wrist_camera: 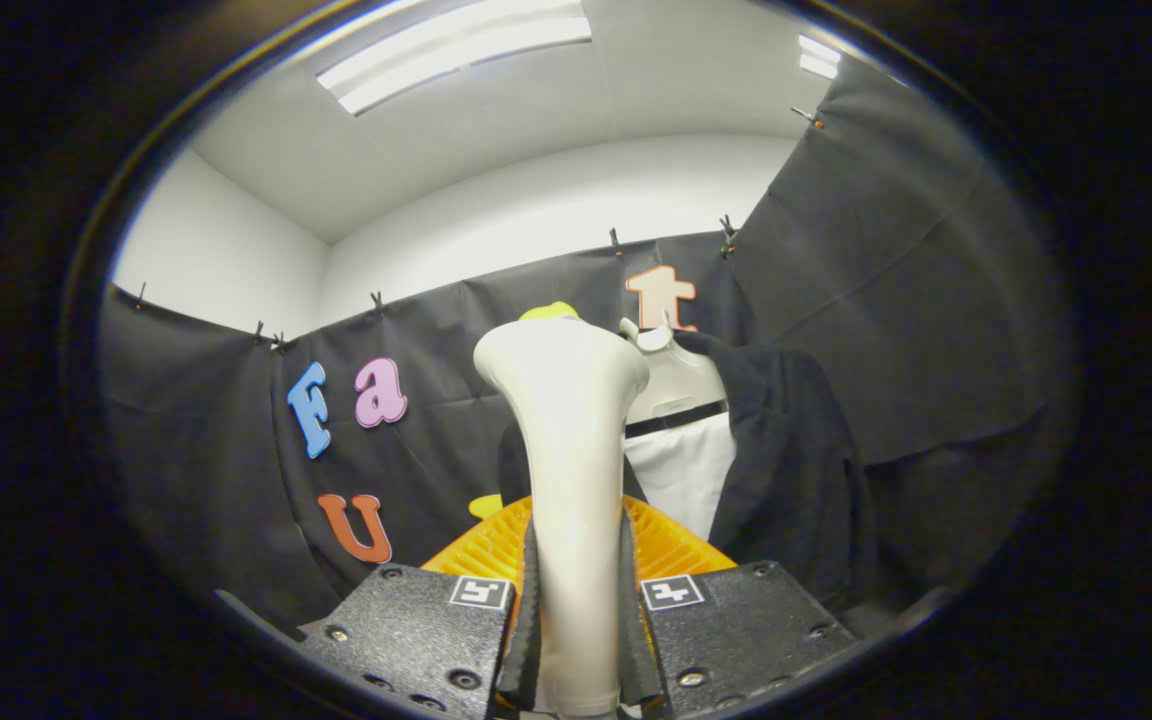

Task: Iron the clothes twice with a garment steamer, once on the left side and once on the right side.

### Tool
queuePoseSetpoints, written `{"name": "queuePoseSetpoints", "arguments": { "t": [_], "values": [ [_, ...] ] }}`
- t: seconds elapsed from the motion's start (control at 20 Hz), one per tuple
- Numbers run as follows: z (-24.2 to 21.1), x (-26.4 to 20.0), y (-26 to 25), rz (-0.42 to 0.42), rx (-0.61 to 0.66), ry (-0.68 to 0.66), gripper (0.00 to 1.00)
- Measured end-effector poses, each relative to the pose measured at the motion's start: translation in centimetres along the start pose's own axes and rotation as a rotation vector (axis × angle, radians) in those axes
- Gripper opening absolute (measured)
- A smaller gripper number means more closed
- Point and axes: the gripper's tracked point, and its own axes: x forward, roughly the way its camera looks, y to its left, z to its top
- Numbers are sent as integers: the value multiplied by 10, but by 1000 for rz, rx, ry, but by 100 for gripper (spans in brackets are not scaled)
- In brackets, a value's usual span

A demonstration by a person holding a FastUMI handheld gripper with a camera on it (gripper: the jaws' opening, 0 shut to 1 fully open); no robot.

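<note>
Cream steamer handle (pixel 576 480) upright, clamped between both gripper (pixel 576 640) fingers, flared head up top | orange ribbed piece (pixel 671 545) just behind steamer | beyond steamer, to its right: black jacket (pixel 786 470) over white shirt (pixel 686 475) on mannequin form (pixel 671 380) | yellow bit (pixel 548 311) peeks over steamer head

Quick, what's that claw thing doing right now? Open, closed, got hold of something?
Gripper: closed, both fingers pressing on the handle of the steamer, held upright just in front of the hanging clothes.
</note>
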Motion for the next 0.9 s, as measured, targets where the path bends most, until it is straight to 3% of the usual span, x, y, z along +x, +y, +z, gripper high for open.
{"name": "queuePoseSetpoints", "arguments": {
  "t": [0.5, 0.9],
  "values": [
    [-39, 60, -17, -36, -53, 50, 35],
    [-83, 50, -29, -28, -54, 132, 34]
  ]
}}
